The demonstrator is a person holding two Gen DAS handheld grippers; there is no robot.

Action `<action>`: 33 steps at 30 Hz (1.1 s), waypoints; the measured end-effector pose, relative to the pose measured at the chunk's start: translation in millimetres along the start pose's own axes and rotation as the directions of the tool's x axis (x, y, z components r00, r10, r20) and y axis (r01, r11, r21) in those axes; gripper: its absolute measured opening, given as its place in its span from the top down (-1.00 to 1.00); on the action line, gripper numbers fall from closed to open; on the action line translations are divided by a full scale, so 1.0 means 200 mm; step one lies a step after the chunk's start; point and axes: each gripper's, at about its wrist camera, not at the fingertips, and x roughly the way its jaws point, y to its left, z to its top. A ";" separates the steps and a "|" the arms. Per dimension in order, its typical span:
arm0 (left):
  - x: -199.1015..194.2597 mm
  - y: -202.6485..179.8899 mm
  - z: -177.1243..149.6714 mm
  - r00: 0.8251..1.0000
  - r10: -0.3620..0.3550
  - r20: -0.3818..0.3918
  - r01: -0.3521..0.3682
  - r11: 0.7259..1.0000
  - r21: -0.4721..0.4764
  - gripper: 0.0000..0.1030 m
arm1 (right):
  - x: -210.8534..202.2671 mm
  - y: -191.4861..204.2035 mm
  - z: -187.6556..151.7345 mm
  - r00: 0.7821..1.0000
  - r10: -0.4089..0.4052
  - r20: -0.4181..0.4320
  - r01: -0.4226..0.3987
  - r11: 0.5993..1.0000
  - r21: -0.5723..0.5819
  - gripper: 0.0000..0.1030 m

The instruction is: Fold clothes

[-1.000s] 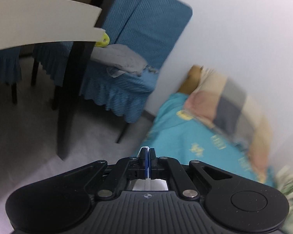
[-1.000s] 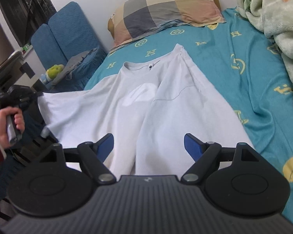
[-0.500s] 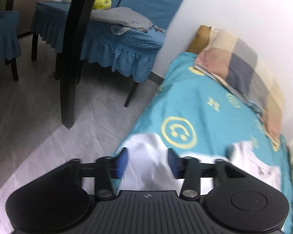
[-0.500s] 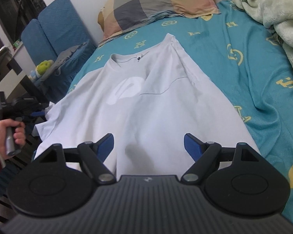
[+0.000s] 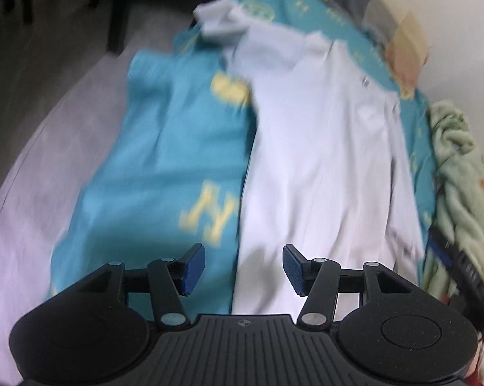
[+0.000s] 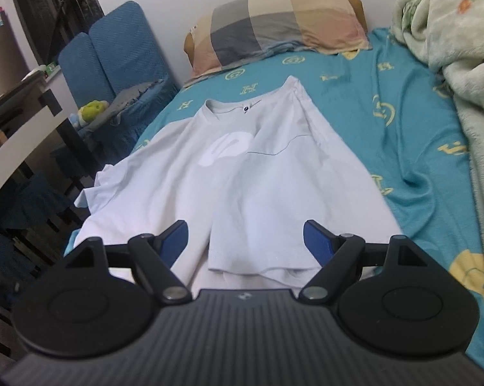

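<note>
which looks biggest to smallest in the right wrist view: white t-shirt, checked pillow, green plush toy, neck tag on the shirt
1. white t-shirt
2. checked pillow, though it lies farther from the camera, so its real size is unsure
3. green plush toy
4. neck tag

White T-shirt (image 6: 242, 173), teal bedsheet (image 6: 412, 148) with yellow letters and smiley faces, pillow (image 6: 283, 24) checked in grey, beige and pink, pale green blanket (image 6: 460, 51) with orange flowers, blue chair (image 6: 119, 54), blue gripper pads (image 6: 317, 244)

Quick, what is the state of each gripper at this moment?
Left gripper: jaws opening, holding nothing, above the white T-shirt.
Right gripper: open, holding nothing, above the same shirt.
</note>
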 end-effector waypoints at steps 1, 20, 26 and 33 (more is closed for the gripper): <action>-0.01 0.00 -0.05 1.000 0.012 -0.019 -0.012 1.000 -0.013 -0.09 | -0.02 0.00 -0.01 1.000 0.000 0.004 0.000 1.000 -0.004 -0.56; 0.05 -0.07 -0.26 1.000 0.022 0.002 -0.022 0.999 -0.047 0.78 | -0.21 0.03 -0.05 0.995 0.101 0.023 -0.101 0.995 -0.019 -0.56; -0.03 -0.14 -0.30 0.999 0.033 0.028 -0.033 0.999 0.004 0.97 | -0.19 0.05 -0.06 0.995 0.102 0.009 -0.102 0.993 -0.056 -0.56; -0.25 -0.08 -0.22 0.979 0.160 0.128 -0.160 0.987 -0.017 0.97 | -0.15 0.03 -0.07 0.996 0.084 -0.017 -0.085 0.995 -0.048 -0.56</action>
